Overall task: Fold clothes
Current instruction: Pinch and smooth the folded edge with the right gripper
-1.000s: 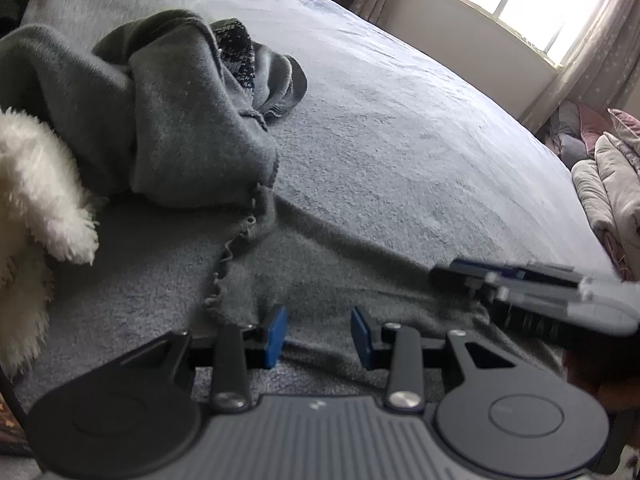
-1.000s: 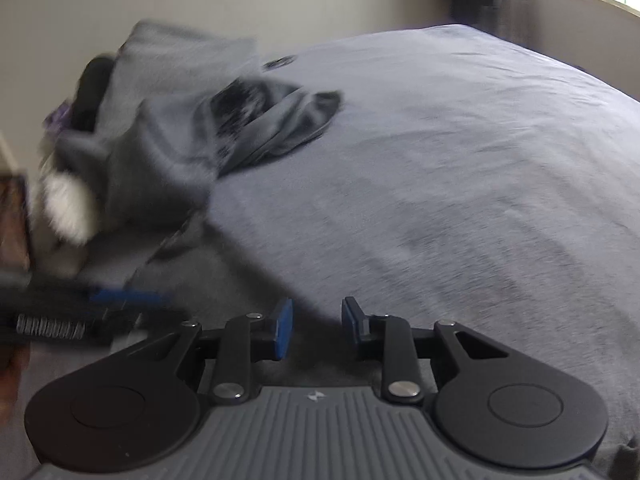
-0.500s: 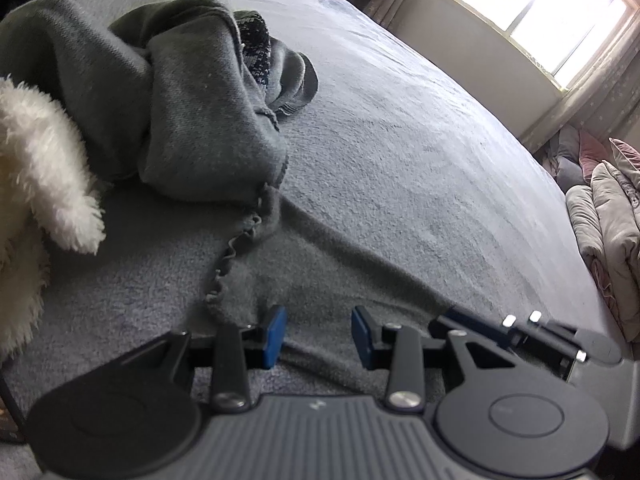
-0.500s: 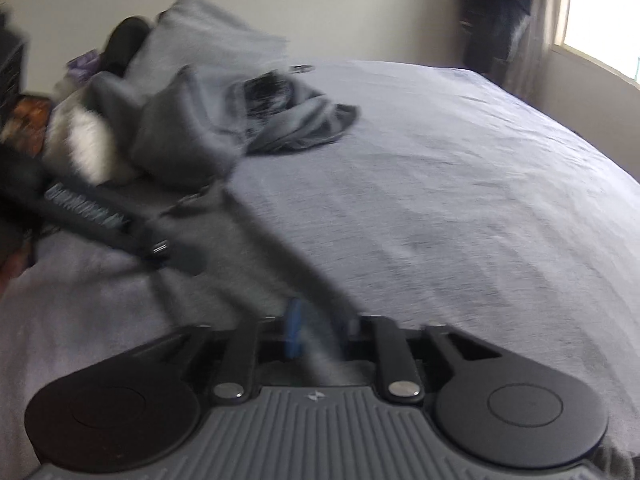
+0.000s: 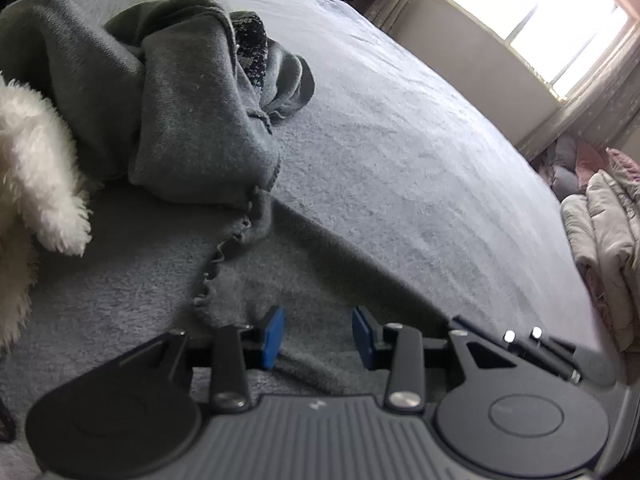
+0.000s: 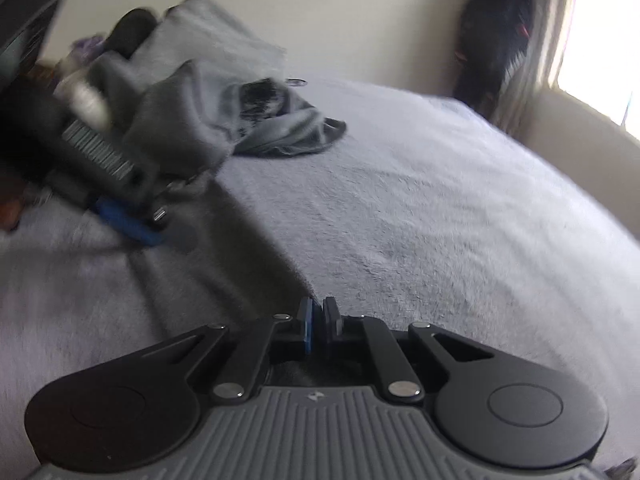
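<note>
Right tongs have just clenched on the grey garment's edge for folding; left tongs straddle it, released.

Right gripper, lower centre: jaws closed together on the edge of a dark grey garment. Left gripper, blurred, mid-left. Grey clothes heap, upper left. Pale grey bedspread. Window, upper right.

No text, label, brand name or number can be read in either view; a small pale mark on the right gripper's ribbed housing is too tiny to decipher.
</note>
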Demonstrator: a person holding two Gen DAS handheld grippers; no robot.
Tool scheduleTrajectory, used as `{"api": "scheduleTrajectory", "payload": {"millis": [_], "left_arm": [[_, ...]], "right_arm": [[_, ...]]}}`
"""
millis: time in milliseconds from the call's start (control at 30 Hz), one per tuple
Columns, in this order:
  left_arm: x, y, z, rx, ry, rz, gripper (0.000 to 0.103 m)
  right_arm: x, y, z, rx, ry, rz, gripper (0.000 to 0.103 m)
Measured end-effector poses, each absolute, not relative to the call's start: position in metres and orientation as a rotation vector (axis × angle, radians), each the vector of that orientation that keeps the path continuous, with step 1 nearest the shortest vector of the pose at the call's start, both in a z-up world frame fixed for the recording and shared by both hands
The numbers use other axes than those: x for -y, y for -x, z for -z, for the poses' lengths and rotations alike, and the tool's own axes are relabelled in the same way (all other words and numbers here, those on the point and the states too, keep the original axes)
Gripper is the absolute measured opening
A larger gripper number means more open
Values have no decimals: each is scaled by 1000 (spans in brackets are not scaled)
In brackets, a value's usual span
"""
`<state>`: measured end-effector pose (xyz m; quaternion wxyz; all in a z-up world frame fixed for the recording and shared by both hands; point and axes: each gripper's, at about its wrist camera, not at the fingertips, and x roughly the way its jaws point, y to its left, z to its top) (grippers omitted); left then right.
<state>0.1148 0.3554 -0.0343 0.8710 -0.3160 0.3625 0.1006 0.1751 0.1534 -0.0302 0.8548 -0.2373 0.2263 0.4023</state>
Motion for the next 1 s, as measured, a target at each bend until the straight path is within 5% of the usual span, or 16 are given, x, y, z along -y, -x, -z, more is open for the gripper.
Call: {"api": "scheduleTrajectory", "payload": {"millis": [233, 467, 633, 1000], "left_arm": [[-356, -118, 50, -765, 890, -74, 37], [-355, -123, 60, -794, 905, -122, 33], [-355, -127, 61, -801, 898, -126, 32], [-355, -133, 64, -803, 901, -128, 32]], "right_arm": [[-161, -148, 42, -441, 662, -871, 8], [-144, -158, 24, -528, 549, -930, 9], [-126, -183, 6, -547, 386, -922, 26], [-129, -240, 18, -697, 131, -929, 26]]}}
